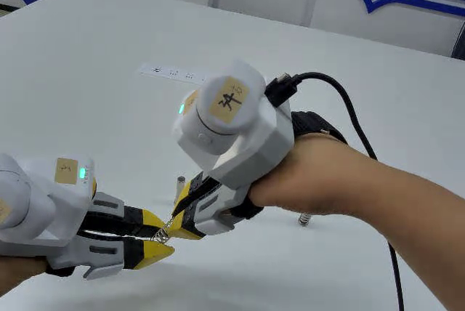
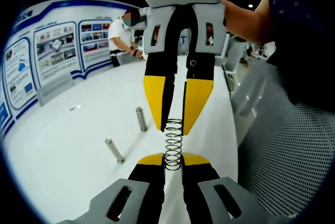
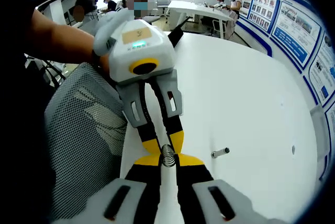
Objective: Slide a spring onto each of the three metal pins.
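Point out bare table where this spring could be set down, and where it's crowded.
Free: the table left of the white strip, and beyond it to the far edge. Crowded: where the left gripper and right gripper both hold the spring, with the bare pin just beyond them.

A forearm point(image 1: 349, 180) hides part of the loose spring point(image 1: 305, 219) at centre right. The left gripper point(image 1: 167, 236) runs off the lower-left edge.

White left gripper point(image 1: 156, 244) with grey sides, black jaws, yellow tips, a small tan sticker point(image 1: 66, 171) and a green light point(image 1: 82, 173). Same colours on right gripper point(image 1: 178, 222), plus big tan sticker point(image 1: 229, 100) and thick black cable point(image 1: 349, 107). Black strap point(image 1: 320, 123) round wrist.
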Tool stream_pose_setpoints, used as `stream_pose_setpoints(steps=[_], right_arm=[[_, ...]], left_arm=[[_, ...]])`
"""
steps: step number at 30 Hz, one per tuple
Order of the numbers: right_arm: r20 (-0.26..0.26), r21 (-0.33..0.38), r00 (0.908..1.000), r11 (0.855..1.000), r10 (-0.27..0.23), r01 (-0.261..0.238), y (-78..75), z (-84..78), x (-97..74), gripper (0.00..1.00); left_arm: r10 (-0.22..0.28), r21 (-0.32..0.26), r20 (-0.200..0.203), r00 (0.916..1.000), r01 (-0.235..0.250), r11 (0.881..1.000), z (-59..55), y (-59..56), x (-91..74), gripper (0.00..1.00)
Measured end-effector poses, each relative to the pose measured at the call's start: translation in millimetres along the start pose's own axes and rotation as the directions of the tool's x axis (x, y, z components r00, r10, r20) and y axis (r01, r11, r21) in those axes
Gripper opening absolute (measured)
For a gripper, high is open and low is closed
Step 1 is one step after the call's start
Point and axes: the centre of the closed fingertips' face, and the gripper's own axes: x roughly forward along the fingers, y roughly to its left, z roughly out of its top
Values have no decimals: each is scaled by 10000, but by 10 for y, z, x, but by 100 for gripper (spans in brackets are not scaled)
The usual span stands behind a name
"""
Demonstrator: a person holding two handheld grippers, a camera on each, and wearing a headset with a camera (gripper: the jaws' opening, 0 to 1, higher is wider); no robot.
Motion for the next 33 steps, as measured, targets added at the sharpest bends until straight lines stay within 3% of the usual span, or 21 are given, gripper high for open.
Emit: stream_pose_setpoints(steps=[5,11,23,33], right_arm=[[149,-184,9999,9998,57,-54,21,75,-6,12],[-168,-531,9997,9984,159,-167,41,38,18,15],[-527,-724,9980,9966,359,-397,65,39,75,13],[-717,-552,9968,9977,356,-396,57,-2,70,13]], left_arm=[[-97,-95,135,9999,98,9999,38,-34,10,11],[-38,-197,367,9993,45,9998,85,-32,-3,11],[-29,97,335,9994,26,9999,165,-61,-26,11],[-39,227,273,9996,33,9997,164,-49,-26,11]])
